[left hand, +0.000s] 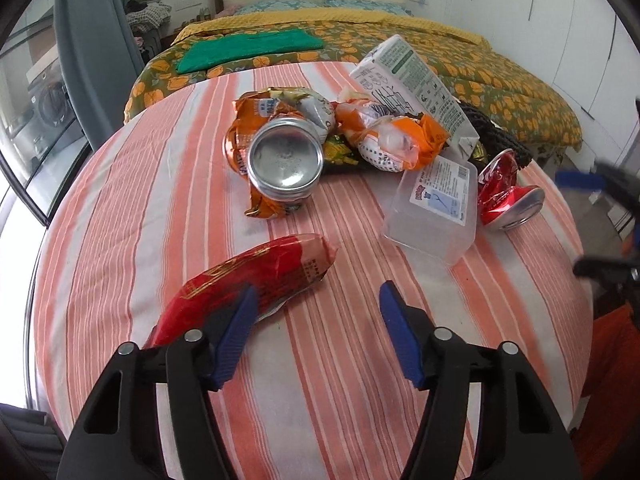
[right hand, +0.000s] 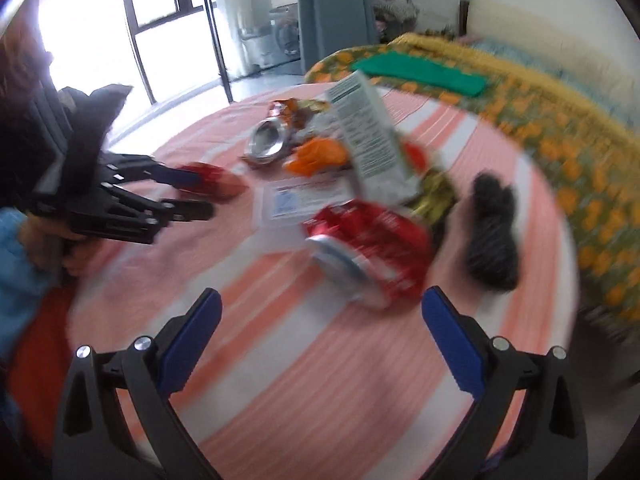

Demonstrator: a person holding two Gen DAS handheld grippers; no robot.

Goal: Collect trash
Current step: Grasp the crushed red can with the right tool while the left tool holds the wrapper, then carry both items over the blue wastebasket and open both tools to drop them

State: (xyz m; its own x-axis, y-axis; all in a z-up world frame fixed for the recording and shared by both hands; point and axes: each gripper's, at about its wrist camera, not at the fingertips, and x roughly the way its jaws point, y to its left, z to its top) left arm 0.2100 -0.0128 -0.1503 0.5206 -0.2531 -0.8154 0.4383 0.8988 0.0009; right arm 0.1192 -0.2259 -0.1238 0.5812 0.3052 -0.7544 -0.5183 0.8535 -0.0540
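While the left gripper [left hand: 318, 300] gapes with nothing between its jaws, the crinkled red plastic snack wrapper [left hand: 248, 284] lies just left of it, behind its left finger.

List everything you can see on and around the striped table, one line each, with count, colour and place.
Striped tablecloth: one, orange-white, covering table.
Red foil snack packet: one, beside left gripper.
Upended silver drink can: one, table centre.
Crumpled orange wrappers: several, behind can.
White-green carton: one, leaning on pile.
Clear plastic tub: one, right of can.
Crushed red can: one, beside tub.
Black knitted item: one, far edge.
Green cloth: one, on bed.
Left gripper: open.
Right gripper: open.
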